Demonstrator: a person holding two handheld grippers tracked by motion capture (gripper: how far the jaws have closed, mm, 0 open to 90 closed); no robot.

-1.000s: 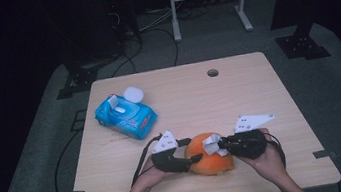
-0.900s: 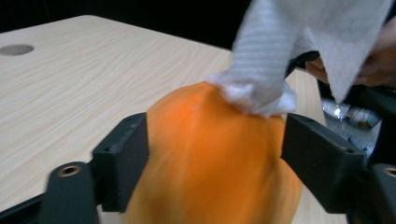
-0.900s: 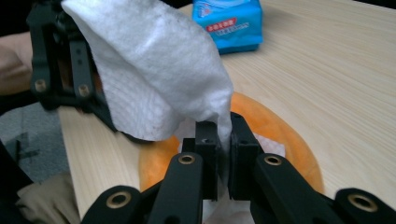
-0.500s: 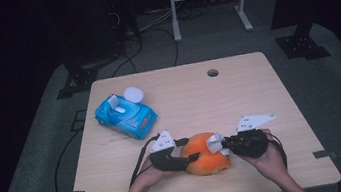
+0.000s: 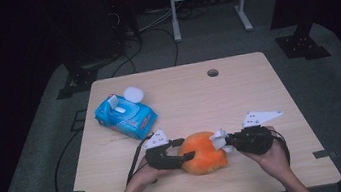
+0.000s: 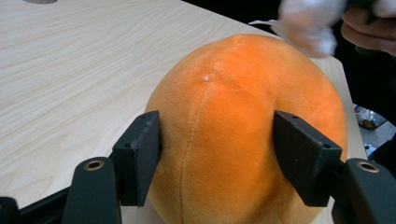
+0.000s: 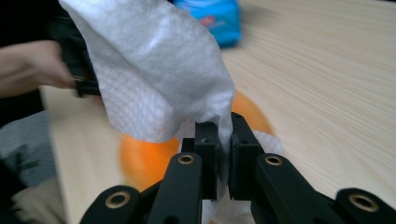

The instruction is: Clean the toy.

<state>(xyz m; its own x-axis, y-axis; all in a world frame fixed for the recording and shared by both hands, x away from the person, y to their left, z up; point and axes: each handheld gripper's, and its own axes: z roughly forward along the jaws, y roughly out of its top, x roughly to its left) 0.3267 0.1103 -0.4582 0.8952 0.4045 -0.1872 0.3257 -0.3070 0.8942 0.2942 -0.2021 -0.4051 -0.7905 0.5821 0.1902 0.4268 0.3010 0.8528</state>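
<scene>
Both forearms reach in low from the near edge, the left gripper (image 5: 178, 149) having just closed its jaws onto the sides of the orange plush ball (image 5: 200, 152). The ball sits near the front of the table (image 5: 238, 91); round, it shows no long axis, its seam facing up. The right gripper (image 5: 226, 141) is clamped on a white wipe (image 7: 154, 70) at the ball's right side.

Blue wipes pack (image 5: 125, 115) on wooden table (image 5: 239, 96)

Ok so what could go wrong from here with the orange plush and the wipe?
The left gripper clamps the soft orange plush ball low on its sides, so wiping pressure might squeeze it out. The right gripper pinches only a fold of the white wipe, which could slip free. The ball lies near the table's front edge.
</scene>
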